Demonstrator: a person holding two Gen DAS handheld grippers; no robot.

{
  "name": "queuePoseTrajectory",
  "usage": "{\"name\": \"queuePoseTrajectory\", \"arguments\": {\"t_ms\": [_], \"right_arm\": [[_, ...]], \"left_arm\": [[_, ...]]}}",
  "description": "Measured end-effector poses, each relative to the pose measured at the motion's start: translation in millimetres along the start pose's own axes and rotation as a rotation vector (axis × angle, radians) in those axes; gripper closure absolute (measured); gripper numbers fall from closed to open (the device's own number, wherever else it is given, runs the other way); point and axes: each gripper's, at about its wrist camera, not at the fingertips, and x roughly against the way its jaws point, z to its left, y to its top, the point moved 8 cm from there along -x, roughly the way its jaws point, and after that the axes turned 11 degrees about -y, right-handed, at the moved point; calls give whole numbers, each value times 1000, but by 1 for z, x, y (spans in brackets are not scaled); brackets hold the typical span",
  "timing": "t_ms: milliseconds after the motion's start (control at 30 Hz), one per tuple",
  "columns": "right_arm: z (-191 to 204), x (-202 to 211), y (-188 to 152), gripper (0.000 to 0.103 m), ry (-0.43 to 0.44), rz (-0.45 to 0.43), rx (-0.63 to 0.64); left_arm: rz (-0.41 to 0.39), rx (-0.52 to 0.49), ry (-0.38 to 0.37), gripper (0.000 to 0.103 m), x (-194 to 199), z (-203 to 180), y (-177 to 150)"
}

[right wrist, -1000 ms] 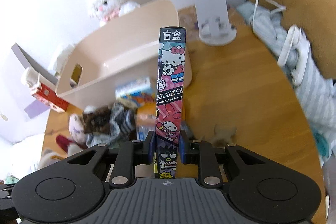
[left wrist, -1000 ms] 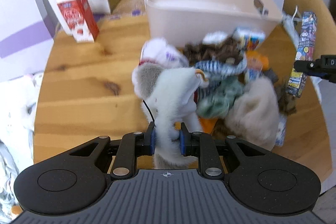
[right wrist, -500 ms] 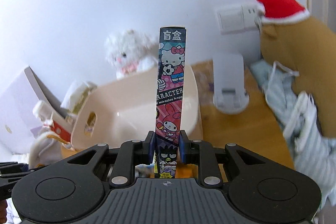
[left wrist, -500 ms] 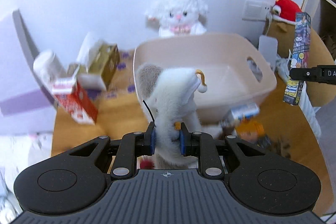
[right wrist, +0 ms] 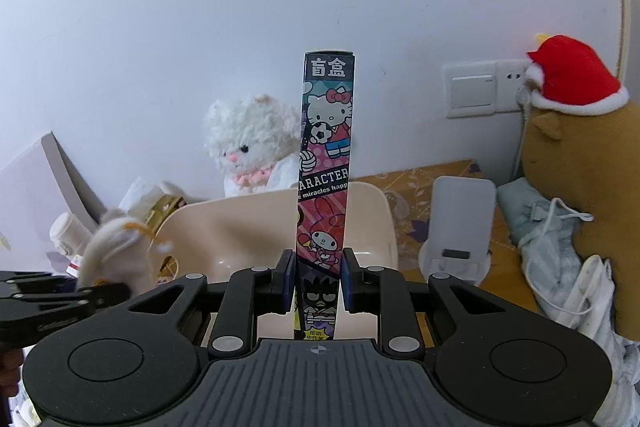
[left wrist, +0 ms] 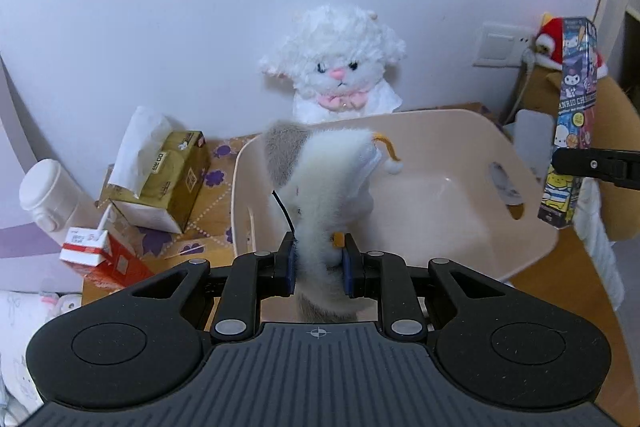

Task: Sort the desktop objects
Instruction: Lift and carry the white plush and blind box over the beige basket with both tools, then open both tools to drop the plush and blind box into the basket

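Both grippers have come up off the cluttered table since a moment ago, and each now hangs over the beige bin (left wrist: 532,243) with its catch. On the far left a white bottle (left wrist: 44,195) stands near a red-and-white carton (left wrist: 94,253), with a gold tissue box (left wrist: 172,179) just beside them. Next, the left gripper (left wrist: 319,269) is clamped on a grey-and-white plush (left wrist: 320,179), which sticks up in front of the bin's near wall. Behind the bin a fluffy white lamb (left wrist: 340,67) sits against the wall. Over the bin's right side the right gripper (right wrist: 317,279) is pinched tight on a tall cartoon box (right wrist: 326,163), held upright. Right of the bin a white stand (right wrist: 460,227) rests on the table, then a pale blue cloth (right wrist: 532,227), and at the far right a brown plush in a red hat (right wrist: 572,75).
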Motion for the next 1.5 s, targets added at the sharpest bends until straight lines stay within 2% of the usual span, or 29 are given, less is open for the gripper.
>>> {"name": "queuePoseTrajectory", "arguments": {"t_ms": [100, 400, 533, 733, 767, 833, 867, 900, 967, 1033, 1067, 1233, 1267, 1367, 1500], "right_arm": [[5, -17, -1, 82, -13, 26, 30], [15, -81, -24, 82, -61, 207, 111], [14, -94, -34, 82, -86, 258, 142], [14, -99, -45, 82, -105, 287, 198], [13, -98, -44, 82, -108, 286, 200], [12, -96, -44, 81, -111, 287, 195], [11, -94, -44, 69, -111, 288, 188], [10, -92, -44, 69, -108, 284, 183], [9, -87, -43, 56, -104, 272, 180], [8, -79, -40, 50, -87, 248, 175], [7, -74, -38, 39, -88, 237, 170], [0, -41, -23, 26, -51, 154, 122], [-2, -35, -20, 23, -47, 134, 116], [-10, -15, -14, 12, -59, 64, 108], [-15, 11, -19, 6, -90, -44, 163]], "left_arm": [[33, -4, 0, 82, -20, -2, -2], [171, 2, 25, 82, -72, -5, -20], [243, 31, 49, 81, -83, 0, -30], [275, 33, 41, 79, -87, 3, -38], [275, 37, 41, 76, -87, 3, -38], [270, 43, 37, 61, -83, 2, -37], [263, 48, 34, 46, -82, 3, -35], [253, 49, 34, 35, -79, 3, -34], [225, 41, 41, 31, -73, 2, -30], [207, 28, 41, 29, -66, 0, -27], [198, 24, 38, 29, -62, -1, -26], [152, 18, 0, 25, -36, 1, -21], [138, 17, 2, 21, -29, 2, -19], [107, 20, 22, 19, -13, 10, -18], [87, 19, 50, 19, 6, 18, -27]]}}
